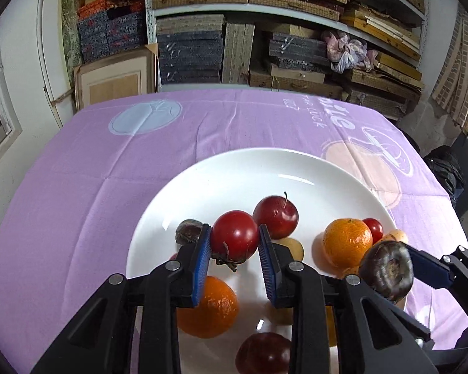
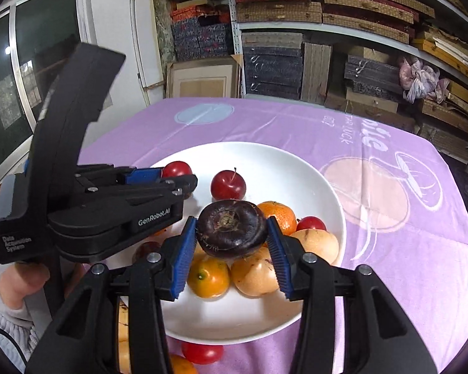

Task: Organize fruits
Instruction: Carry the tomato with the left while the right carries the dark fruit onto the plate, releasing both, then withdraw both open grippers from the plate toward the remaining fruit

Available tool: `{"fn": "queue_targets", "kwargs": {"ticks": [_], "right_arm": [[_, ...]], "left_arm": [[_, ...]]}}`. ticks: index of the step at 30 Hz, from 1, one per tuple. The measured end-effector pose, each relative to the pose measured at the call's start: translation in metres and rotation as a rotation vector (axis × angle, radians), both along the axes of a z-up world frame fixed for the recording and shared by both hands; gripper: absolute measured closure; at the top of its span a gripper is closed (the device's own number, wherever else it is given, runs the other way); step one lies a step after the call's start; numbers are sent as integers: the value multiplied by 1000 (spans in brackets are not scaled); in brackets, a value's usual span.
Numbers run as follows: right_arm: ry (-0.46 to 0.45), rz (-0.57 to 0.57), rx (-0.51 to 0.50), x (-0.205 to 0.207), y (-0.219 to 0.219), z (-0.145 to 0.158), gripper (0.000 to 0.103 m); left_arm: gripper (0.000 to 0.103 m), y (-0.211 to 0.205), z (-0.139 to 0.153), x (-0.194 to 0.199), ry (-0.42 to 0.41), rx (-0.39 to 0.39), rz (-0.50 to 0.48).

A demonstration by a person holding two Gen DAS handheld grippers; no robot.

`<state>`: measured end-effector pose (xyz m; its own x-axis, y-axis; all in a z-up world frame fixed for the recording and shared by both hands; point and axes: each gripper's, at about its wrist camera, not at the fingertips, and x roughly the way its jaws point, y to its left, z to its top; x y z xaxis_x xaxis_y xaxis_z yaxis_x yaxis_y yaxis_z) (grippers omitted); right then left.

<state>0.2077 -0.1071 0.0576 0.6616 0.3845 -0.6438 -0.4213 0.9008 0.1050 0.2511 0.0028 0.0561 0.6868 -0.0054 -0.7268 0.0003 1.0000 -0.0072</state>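
While both grippers hang over the white plate [image 2: 296, 168], the left gripper [image 1: 234, 243] is clamped on a red tomato [image 1: 234, 238] and the right gripper [image 2: 231, 237] is clamped on a dark purple fruit [image 2: 231, 227]. Oranges, 1 red plum [image 2: 227, 184] and yellow fruits sit on the plate below, on the purple cloth [image 2: 390, 265].

We see the orange [image 1: 206, 307] half hidden behind the left gripper [image 1: 235, 257]. A dark red fruit [image 1: 263, 353] is cut off at the bottom edge. In the right wrist view, a tomato [image 2: 202, 353] lies partly under the plate [image 2: 312, 168] rim.
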Motion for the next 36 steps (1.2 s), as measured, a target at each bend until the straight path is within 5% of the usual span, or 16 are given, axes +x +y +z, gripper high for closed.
{"fn": "queue_targets", "kwargs": {"ticks": [3,6,10,13,15,22,25,29,36], "right_arm": [[5,2,-22,7,3,-8,58],[18,13,-35,11,5,-15,58],[22,26,-49,11,10,-21,58],[11,25,-56,11,9,-19,46],[-5,17,-42,8,6,-15,32],[-65,-1,31,-9,-10,19,26],[-112,-7,62,-28,-18,45,19],[-183,12,46,-61,-17,73,11],[-204,56,-3,-110,-10,73,7]], "left_arm": [[68,-5,-2,5,12,17,-26],[50,-5,-3,6,1,6,-36],[42,-7,-2,6,-12,19,-33],[23,-3,0,2,-28,30,-6],[21,2,3,-1,-35,26,10],[21,23,30,-17,-82,-38,51],[8,32,50,-37,-139,-103,66],[7,41,72,-69,-182,-170,66],[7,40,75,-115,-173,-110,76]]}}
